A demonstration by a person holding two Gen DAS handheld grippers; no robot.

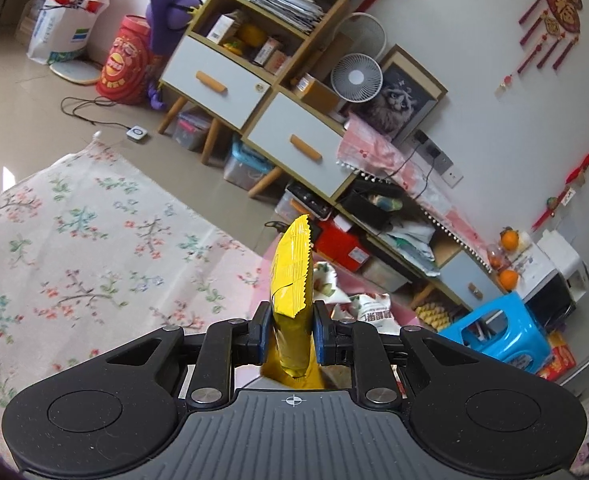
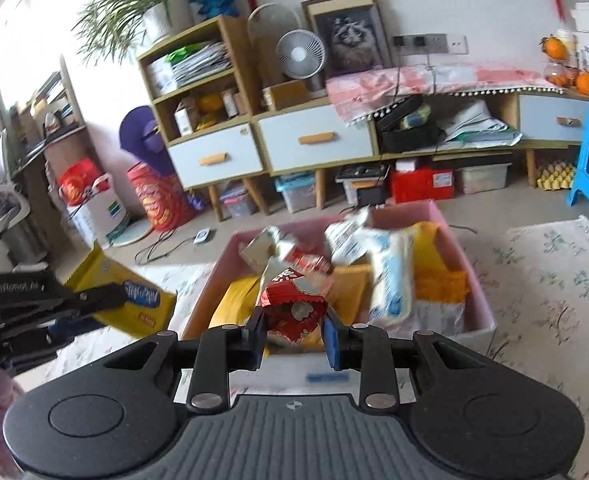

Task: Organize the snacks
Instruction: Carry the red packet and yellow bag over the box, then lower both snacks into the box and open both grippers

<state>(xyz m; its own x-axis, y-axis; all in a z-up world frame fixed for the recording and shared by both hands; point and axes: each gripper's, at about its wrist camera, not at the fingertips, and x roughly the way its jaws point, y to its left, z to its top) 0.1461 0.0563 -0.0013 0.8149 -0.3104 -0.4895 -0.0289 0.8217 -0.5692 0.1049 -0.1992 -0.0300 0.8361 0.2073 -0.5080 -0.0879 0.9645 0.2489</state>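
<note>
Pink box [image 2: 476, 300] on floral cloth [image 2: 554, 280], crammed with snack packs [image 2: 390, 280]: white-blue, yellow, orange. Red foil pack [image 2: 294, 308], crumpled, clamped in right tool [image 2: 294, 340] just above box contents. Yellow packet [image 1: 292, 280], serrated edge upward, pinched edge-on in left tool [image 1: 292, 334], left of box, over cloth.

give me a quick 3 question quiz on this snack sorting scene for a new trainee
1. True or false: the left gripper holds a yellow snack packet.
2. What colour is the wrapper between the right gripper's fingers? A) red B) green C) blue
3. Fill in: most snacks sit in a ____ box on the floral cloth.

Key:
1. True
2. A, the red snack wrapper
3. pink
</note>
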